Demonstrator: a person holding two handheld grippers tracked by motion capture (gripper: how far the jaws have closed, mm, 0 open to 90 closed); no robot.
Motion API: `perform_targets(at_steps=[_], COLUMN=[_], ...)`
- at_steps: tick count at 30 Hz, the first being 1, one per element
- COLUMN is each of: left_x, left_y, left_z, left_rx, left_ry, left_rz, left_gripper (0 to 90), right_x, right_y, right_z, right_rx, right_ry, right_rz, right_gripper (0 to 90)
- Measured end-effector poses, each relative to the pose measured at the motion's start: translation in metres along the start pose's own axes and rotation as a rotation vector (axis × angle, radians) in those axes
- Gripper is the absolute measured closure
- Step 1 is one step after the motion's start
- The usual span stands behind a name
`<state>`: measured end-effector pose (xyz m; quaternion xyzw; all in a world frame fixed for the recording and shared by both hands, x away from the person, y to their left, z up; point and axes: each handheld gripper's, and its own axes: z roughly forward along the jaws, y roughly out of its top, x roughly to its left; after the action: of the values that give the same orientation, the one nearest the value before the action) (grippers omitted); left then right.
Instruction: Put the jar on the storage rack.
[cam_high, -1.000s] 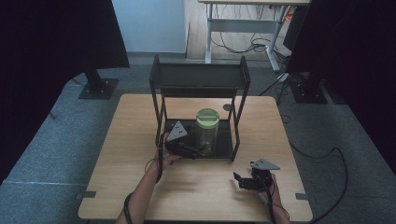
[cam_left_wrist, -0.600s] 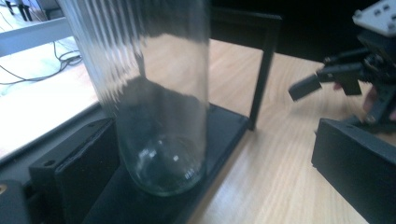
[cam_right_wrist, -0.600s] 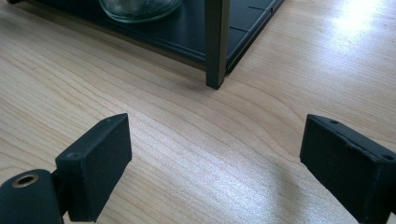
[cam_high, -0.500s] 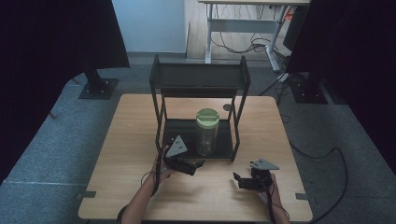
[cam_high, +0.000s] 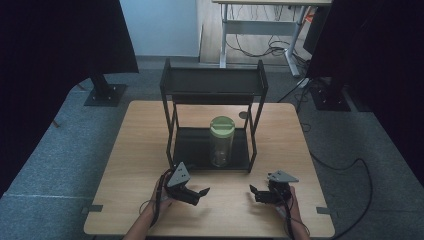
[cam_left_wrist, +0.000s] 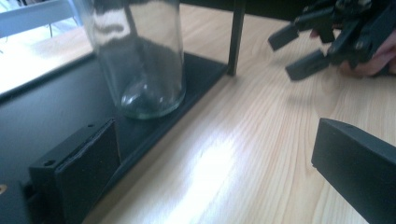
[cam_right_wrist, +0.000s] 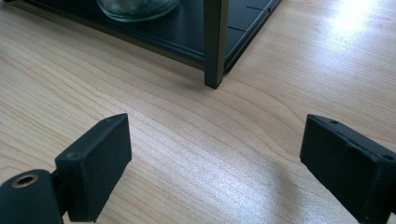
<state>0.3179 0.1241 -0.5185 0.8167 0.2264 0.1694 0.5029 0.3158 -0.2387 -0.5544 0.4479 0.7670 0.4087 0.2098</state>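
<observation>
Clear glass, tall and round, capped with a pale green lid: the glass jar (cam_high: 221, 141) standing upright on the bottom tray of the black metal two-tier rack (cam_high: 213, 82), near the tray's front edge and toward its right half; seen close in the left gripper view (cam_left_wrist: 140, 56), base flat on the dark tray. Left hand-held gripper (cam_high: 195, 194) low over the pale wooden tabletop (cam_high: 130, 150), just in front of the rack's front left post, jaws wide apart and empty. Right hand-held gripper (cam_high: 256, 194) near the front right post (cam_right_wrist: 214, 42), jaws likewise spread, holding nothing.

Judged as a reach for the jar, not yet begun in earnest. Best approached from the front, between the two front posts, keeping clear of the upper shelf; jaws kept spread until both pads flank the glass wall below the lid; closing squarely across the widest part, not on the rounded base where slipping seems likely. Smooth glass likely slick, so a firm, level squeeze; lifting only slightly before drawing outward, to avoid knocking the lid against the shelf above. Other hand-held gripper better kept off to the side, well apart.
</observation>
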Motion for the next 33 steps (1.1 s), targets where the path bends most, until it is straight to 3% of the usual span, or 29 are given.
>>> perform_targets(at_steps=[6, 10, 17, 23, 33], left_x=[-0.002, -0.012, -0.012, -0.004, -0.001], left_y=[-0.013, -0.023, -0.032, -0.04, -0.044], left_z=[-0.013, -0.022, -0.031, -0.029, -0.026], left_rx=[0.009, 0.034, 0.054, 0.075, 0.086], left_ry=[0.006, 0.009, 0.012, 0.023, 0.019], left_rz=[-0.019, 0.005, 0.005, -0.019, -0.023], left_gripper=[1.1, 1.0, 1.0, 1.0, 1.0], right_x=[0.001, 0.001, 0.002, 0.001, 0.002], right_y=[0.0, 0.0, 0.0, 0.0, 0.001], right_z=[0.0, 0.0, 0.0, 0.001, 0.002], right_rx=[0.002, 0.003, 0.005, 0.011, 0.018], right_ry=[0.0, -0.003, -0.002, 0.005, 0.006], right_rz=[-0.001, -0.003, -0.007, -0.008, -0.012], right_gripper=[8.9, 8.9, 8.9, 8.9, 8.9])
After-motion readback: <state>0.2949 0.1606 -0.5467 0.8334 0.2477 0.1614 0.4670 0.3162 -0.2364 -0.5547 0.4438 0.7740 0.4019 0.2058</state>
